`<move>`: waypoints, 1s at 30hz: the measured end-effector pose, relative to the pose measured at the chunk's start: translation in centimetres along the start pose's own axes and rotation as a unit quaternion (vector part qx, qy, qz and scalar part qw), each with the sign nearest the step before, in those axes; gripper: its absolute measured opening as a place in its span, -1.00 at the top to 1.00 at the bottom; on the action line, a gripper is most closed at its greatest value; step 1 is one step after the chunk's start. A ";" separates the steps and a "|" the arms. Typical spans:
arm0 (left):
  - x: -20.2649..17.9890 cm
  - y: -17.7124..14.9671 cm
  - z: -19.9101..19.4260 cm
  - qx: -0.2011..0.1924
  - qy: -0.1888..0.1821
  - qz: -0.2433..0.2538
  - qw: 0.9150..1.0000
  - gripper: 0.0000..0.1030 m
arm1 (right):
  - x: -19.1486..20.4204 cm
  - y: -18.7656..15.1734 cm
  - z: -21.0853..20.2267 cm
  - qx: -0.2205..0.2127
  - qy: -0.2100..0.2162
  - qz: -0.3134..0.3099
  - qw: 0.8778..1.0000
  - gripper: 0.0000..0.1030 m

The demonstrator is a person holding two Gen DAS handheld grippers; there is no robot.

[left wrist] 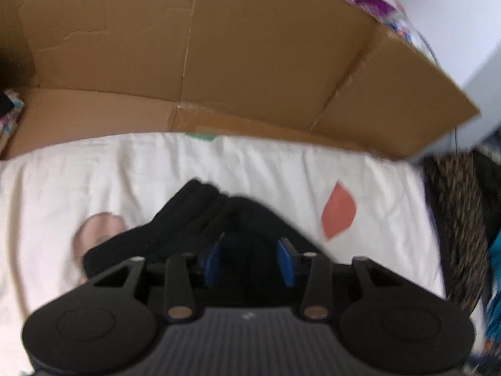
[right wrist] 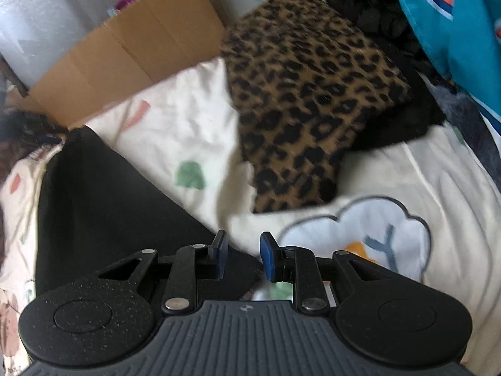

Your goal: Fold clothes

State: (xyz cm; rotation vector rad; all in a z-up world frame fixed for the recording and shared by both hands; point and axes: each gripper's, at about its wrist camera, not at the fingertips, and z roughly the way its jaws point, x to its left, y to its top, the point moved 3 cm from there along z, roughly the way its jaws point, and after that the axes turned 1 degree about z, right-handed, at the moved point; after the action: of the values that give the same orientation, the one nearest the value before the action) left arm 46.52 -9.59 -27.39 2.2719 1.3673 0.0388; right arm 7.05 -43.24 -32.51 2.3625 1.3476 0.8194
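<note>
Black garment (left wrist: pixel 200 219) lies bunched on the bed (left wrist: pixel 94 181), at 12 o'clock of the left gripper (left wrist: pixel 250 260), jaws parted and empty; right gripper (right wrist: pixel 242 257) (likewise part-open, gripping nothing) hangs over its corner, likely released to regrasp.

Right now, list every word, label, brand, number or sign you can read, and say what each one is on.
"Y": a grey-blue letter-like shape on the white cloud patch of the cream bed sheet; it may be only a drawing.
Small pale logo mark on the left gripper body: blurred, unreadable.
Small logo mark on the right gripper body: a symbol, no letters.
Teal garment with orange print: no readable text.
Cardboard box: no print visible.
</note>
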 end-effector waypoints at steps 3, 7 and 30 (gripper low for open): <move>0.5 -1.5 0.6 0.021 0.025 0.016 0.999 0.19 | 1.8 0.1 0.7 0.003 0.026 -0.023 0.999 0.43; 1.5 -3.3 2.6 0.038 0.060 0.046 0.996 0.18 | 4.0 -0.1 2.1 0.016 0.044 -0.050 0.998 0.43; 6.9 -5.5 1.5 0.028 0.086 0.063 0.994 0.23 | 11.2 0.2 10.9 0.041 0.077 -0.161 0.983 0.45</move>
State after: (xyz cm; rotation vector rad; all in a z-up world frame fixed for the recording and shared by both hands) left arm 45.83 -2.25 -32.51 2.4477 1.3225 0.2455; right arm 18.22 -33.52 -37.36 2.0910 1.7976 0.8761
